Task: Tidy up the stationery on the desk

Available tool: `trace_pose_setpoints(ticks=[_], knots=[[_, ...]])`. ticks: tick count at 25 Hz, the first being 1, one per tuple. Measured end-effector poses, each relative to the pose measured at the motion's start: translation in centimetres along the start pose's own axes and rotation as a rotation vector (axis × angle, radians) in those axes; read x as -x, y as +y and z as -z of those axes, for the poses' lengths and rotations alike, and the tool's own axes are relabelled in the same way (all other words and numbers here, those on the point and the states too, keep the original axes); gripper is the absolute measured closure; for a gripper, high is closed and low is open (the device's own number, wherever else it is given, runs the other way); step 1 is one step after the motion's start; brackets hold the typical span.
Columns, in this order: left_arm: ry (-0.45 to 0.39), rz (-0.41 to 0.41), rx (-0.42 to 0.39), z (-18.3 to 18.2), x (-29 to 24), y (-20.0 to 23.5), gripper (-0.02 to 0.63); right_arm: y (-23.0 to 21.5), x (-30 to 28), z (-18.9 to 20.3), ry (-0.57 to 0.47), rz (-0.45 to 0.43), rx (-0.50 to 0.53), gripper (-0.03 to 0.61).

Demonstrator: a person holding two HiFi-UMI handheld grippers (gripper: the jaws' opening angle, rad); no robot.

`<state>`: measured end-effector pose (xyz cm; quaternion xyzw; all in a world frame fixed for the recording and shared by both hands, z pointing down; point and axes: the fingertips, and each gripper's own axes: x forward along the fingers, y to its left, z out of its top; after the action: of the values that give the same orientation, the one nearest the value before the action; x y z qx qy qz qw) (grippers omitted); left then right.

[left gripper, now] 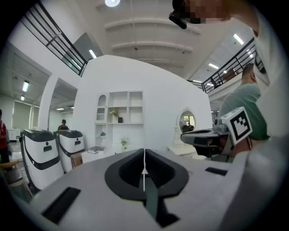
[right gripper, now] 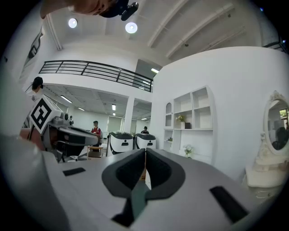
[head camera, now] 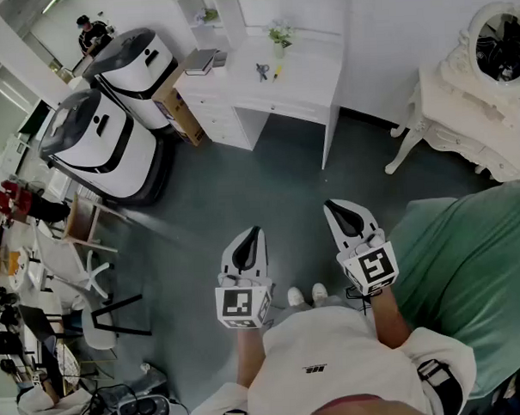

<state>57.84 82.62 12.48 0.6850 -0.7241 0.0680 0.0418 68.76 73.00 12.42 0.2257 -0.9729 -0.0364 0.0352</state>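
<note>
Head view, left to right. Stacked books [head camera: 200,61] lie at the left end of the white desk [head camera: 315,78]. Mid-desk, dark scissors [head camera: 262,71] lie just beside a yellow pen [head camera: 277,72]. The pen's long axis runs roughly front to back across the desktop. Which way either item points is too small to tell. A potted plant [head camera: 279,35] stands behind them. Well apart from the desk, over the grey floor [head camera: 242,186], both tools point toward it. The left gripper [left gripper: 144,155] has its jaws pressed together on nothing. The right gripper [right gripper: 145,158] likewise has its jaws together, holding nothing.
</note>
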Motion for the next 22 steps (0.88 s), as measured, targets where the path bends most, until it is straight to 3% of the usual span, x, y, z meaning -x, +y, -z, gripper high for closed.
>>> trace_pose_setpoints(ticks=[5, 13, 22], knots=[[-0.030, 0.005, -0.017, -0.3, -1.5, -2.7, 0.614, -1.0, 1.0, 0.6, 0.008, -0.025, 0.008, 0.577], [-0.035, -0.033, 0.007, -0.4, -3.2, -2.2, 0.614, -2.0, -1.2, 0.7, 0.012, -0.060, 0.022, 0.575], [-0.026, -0.052, 0.018, -0.2, -6.7, 1.6, 0.614, -3.4, -5.9, 1.5, 0.032, -0.074, 0.025, 0.571]])
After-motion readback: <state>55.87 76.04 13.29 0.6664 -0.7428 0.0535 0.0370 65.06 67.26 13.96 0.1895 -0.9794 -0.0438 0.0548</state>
